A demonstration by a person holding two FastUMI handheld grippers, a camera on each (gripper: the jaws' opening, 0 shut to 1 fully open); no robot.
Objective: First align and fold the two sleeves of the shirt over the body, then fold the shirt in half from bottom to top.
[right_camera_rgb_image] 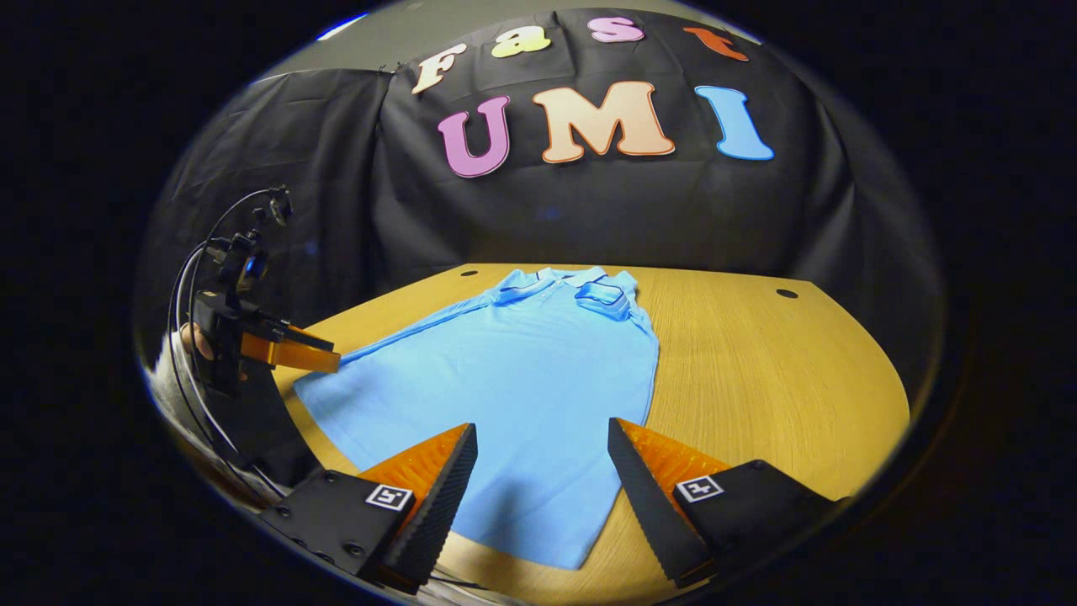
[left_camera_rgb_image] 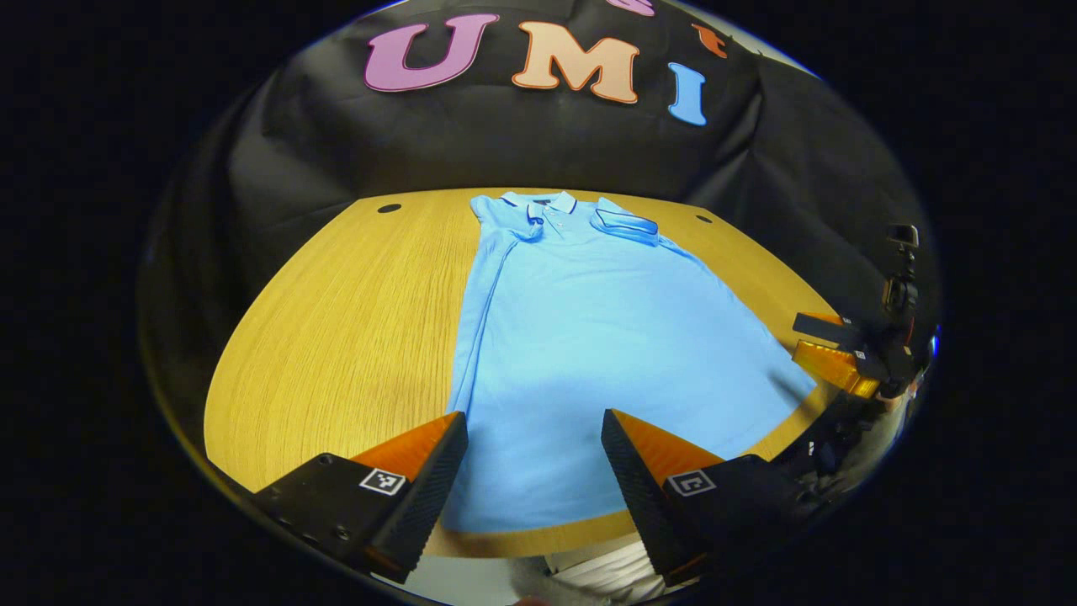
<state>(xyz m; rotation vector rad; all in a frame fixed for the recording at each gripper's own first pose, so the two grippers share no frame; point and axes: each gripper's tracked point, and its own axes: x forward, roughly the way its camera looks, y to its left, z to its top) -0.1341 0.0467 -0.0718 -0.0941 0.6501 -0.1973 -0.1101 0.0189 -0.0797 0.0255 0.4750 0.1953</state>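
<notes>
A light blue polo shirt (left_camera_rgb_image: 606, 337) lies flat on the wooden table (left_camera_rgb_image: 336, 320), collar at the far end and hem at the near edge. Both short sleeves lie folded in over the body; one (left_camera_rgb_image: 627, 223) rests beside the collar. My left gripper (left_camera_rgb_image: 534, 417) hovers open over the hem's left part, nothing between its fingers. In the right gripper view the shirt (right_camera_rgb_image: 522, 379) spreads ahead, and my right gripper (right_camera_rgb_image: 542, 425) stands open above the hem's right corner. Each gripper also appears from the other side: the right one (left_camera_rgb_image: 798, 335) and the left one (right_camera_rgb_image: 335, 355), both at the hem.
Two dark round holes (left_camera_rgb_image: 389, 207) (right_camera_rgb_image: 787, 294) sit near the table's far corners. Black cloth hangs close behind the table. Bare wood (right_camera_rgb_image: 757, 379) lies on either side of the shirt. Cables (right_camera_rgb_image: 189, 278) loop off the left gripper, and light clothing (left_camera_rgb_image: 606, 572) shows below the near edge.
</notes>
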